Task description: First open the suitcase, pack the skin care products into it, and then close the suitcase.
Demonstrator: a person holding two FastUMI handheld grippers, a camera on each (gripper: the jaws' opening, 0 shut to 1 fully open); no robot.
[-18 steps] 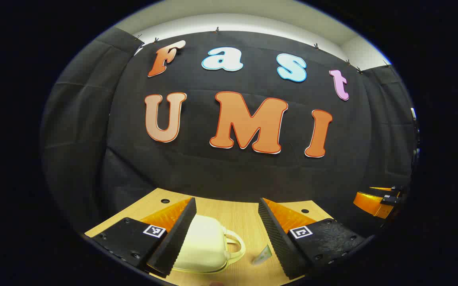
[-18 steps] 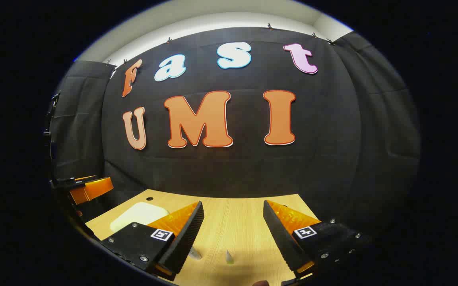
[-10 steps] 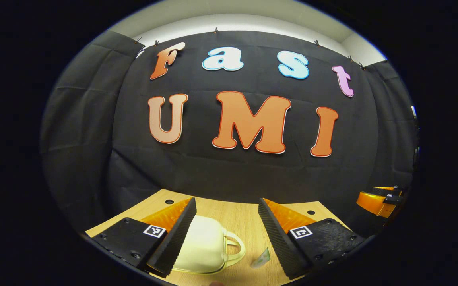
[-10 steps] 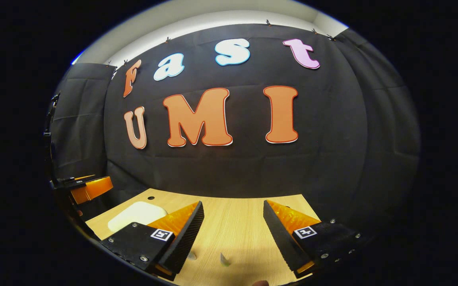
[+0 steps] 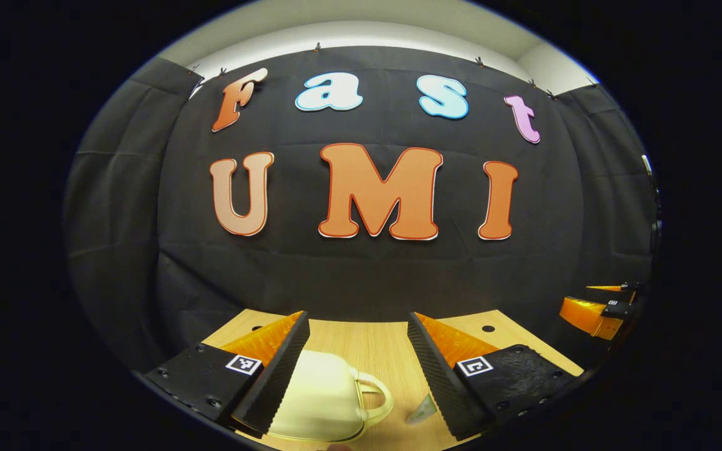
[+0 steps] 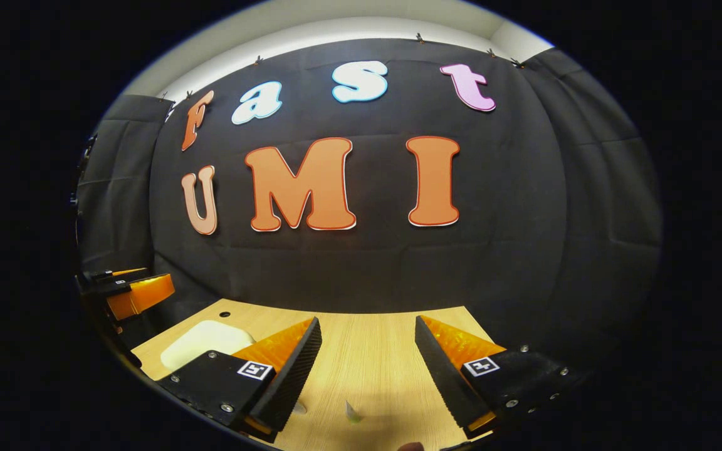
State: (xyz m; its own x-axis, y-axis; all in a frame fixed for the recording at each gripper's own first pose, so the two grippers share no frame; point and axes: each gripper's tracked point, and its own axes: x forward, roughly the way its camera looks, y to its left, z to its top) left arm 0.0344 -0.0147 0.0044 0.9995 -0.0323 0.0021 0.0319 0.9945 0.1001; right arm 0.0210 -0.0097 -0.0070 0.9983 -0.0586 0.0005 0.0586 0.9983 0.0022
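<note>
A: Where is the suitcase?

B: The small cream suitcase lies flat and closed on the wooden tabletop. In the left gripper view it sits low between the fingers of the left gripper, partly behind that view's left-hand finger, its looped handle pointing to that view's right.

A: Is the gripper holding it?

B: No. The left gripper's jaws stand wide apart with nothing between the pads; it hovers above the suitcase.

A: And the skin care products?

B: A small pale green tube lies on the tabletop just beside the suitcase handle, close to that view's right-hand finger. In the right gripper view a small pointed tube sits on the tabletop between the fingers of the right gripper, and another pale item peeks from behind that view's left-hand finger; it is too hidden to tell what it is.

A: The right gripper's state?

B: Also spread wide, holding nothing. Past its own fingers, the right gripper view has the suitcase on its left, and the left gripper at the edge beyond it.
</note>
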